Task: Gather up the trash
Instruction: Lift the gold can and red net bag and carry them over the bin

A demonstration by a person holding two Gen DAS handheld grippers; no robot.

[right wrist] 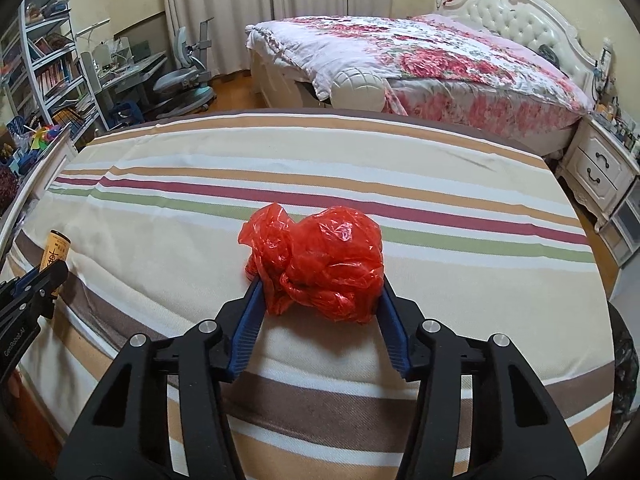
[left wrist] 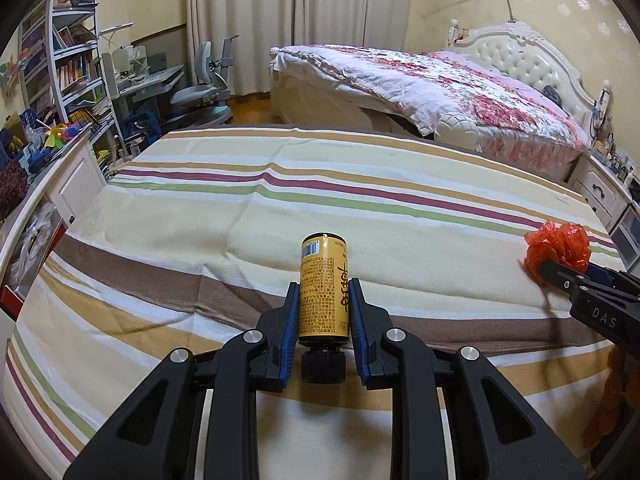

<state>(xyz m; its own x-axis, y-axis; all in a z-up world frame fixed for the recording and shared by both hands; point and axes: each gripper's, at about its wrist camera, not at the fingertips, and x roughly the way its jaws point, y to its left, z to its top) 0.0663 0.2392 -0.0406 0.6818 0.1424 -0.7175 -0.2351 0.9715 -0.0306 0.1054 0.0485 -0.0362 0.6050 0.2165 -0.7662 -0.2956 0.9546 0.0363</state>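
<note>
Left gripper [left wrist: 324,300] clamps the yellow bottle [left wrist: 324,292] above the striped bedspread [left wrist: 280,208]. To its right, the right gripper [right wrist: 320,304] pinches the crumpled red plastic bag [right wrist: 320,264] resting on that bedspread; the slick film could squirm free on lifting.

Striped bedspread [left wrist: 320,184] ahead bare; floral bed [left wrist: 420,88] beyond.

Gripper fingers are covering the red plastic bag's [right wrist: 320,268] lower sides, and the yellow can [right wrist: 56,250] (lower left) is showing only its top.
</note>
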